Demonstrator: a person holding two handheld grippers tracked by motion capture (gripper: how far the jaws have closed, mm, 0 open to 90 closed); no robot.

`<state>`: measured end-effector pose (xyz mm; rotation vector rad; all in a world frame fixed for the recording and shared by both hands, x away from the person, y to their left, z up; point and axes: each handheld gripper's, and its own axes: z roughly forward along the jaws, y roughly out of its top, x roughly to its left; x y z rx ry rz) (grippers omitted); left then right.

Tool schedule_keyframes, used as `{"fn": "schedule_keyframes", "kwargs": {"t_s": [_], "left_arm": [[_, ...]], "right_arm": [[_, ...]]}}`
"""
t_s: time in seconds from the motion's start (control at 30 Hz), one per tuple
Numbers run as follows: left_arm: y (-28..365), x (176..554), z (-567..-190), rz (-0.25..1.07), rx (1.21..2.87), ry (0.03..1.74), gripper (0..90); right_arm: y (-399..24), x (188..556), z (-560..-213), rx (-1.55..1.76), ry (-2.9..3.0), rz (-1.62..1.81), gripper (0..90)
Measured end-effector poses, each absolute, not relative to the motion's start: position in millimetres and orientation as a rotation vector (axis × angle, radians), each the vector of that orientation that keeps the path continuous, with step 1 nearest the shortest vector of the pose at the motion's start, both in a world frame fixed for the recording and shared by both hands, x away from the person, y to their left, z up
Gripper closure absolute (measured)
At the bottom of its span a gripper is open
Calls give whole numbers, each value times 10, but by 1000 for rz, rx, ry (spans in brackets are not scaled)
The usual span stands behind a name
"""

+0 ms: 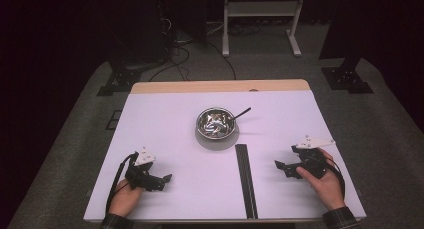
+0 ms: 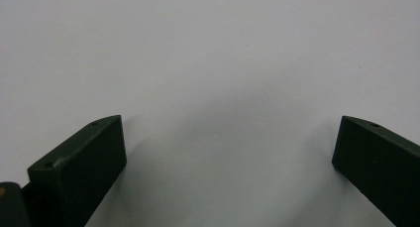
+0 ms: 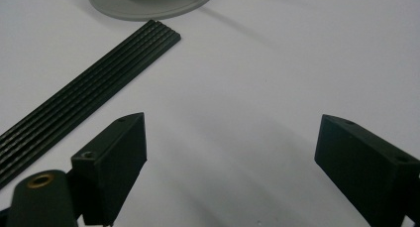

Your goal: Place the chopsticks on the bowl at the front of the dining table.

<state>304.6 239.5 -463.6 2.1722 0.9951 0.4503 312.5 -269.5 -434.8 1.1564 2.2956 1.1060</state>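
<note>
Both hands rest at the near edge of the white tabletop (image 1: 165,119), each holding a gripper. Left gripper (image 1: 165,180) sits low over bare surface, jaws spread wide, nothing between them. Right gripper (image 1: 280,166) likewise has its jaws spread and empty, turned toward the black ribbed strip (image 1: 246,179), which lies lengthwise between the two grippers, apart from both. Beyond the strip's far end stands a metal bowl (image 1: 216,123) on a grey disc (image 1: 212,140), a dark utensil handle (image 1: 241,113) leaning out over its rim.
</note>
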Motion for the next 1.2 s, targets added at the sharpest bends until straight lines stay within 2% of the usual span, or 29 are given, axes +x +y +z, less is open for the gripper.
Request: {"fn": "schedule_keyframes", "kwargs": {"t_s": [1.2], "left_arm": [[2395, 3046, -4636, 450, 2173, 995, 0]], "right_arm": [[-2377, 3378, -4215, 1103, 2313, 1117, 115]]}}
